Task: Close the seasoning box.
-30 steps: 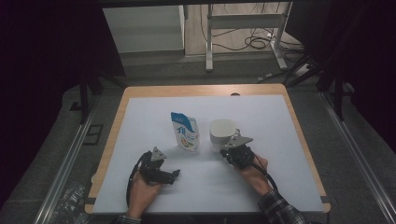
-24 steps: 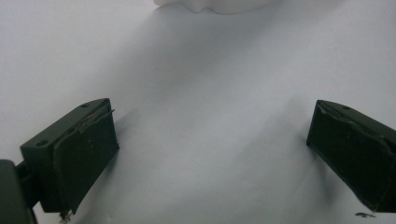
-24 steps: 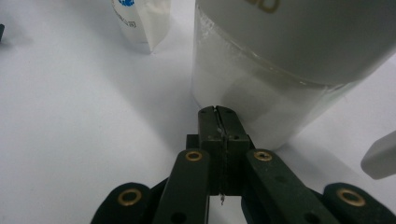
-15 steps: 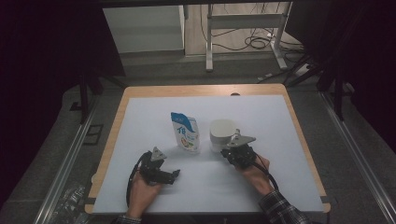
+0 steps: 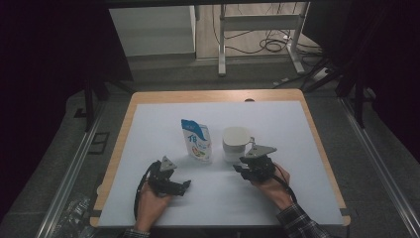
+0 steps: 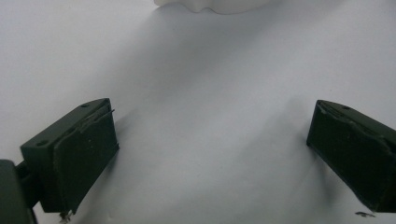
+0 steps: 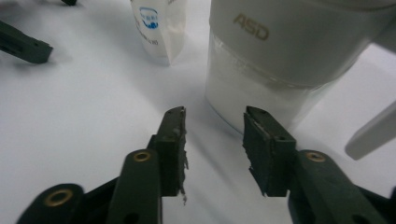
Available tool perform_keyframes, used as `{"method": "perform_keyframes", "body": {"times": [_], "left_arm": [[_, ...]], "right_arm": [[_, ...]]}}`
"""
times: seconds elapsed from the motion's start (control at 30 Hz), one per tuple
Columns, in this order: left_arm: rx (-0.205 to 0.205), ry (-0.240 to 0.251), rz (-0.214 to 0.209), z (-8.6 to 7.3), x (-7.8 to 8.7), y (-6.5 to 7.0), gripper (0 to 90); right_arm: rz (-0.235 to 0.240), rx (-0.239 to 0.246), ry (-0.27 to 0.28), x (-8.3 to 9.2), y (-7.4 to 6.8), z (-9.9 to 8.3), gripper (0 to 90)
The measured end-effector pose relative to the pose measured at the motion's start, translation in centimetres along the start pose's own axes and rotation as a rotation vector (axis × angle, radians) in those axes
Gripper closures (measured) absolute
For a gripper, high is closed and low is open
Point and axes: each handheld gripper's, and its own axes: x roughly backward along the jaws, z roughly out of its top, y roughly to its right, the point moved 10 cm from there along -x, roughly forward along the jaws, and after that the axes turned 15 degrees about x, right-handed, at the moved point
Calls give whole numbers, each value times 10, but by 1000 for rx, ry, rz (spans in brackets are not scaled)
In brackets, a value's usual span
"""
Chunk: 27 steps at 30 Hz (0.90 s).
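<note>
High view: I'm resting 2 grippers on the table (image 5: 307, 208); pouch (image 5: 197, 140) and white jug (image 5: 236, 143) are standing just ahead of the right gripper (image 5: 243, 167).

Left gripper view: left gripper (image 6: 210, 154) is gaping wide, gripping nothing.

Right gripper view: jaws partly spread, empty, jug directly ahead. I'm judging it an approach; next, closing in on the jug.

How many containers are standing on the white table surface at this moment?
2. A blue-and-white pouch stands near the table's middle, and a white lidded cup stands just to its right, directly ahead of the right gripper. Nothing seems hidden behind them.
</note>
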Motion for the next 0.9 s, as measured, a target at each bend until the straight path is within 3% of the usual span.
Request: {"method": "perform_keyframes", "body": {"times": [0.37, 0.53, 0.9], "left_arm": [[-3, -2, 1, 0, 0, 0, 18], [-3, -2, 1, 0, 0, 0, 18], [-5, -3, 1, 0, 0, 0, 19]], "right_arm": [[-18, -28, 33, 25, 5, 5, 374], [-59, -10, 22, 35, 8, -1, 328], [-116, -42, -9, 59, 23, -26, 264]]}}
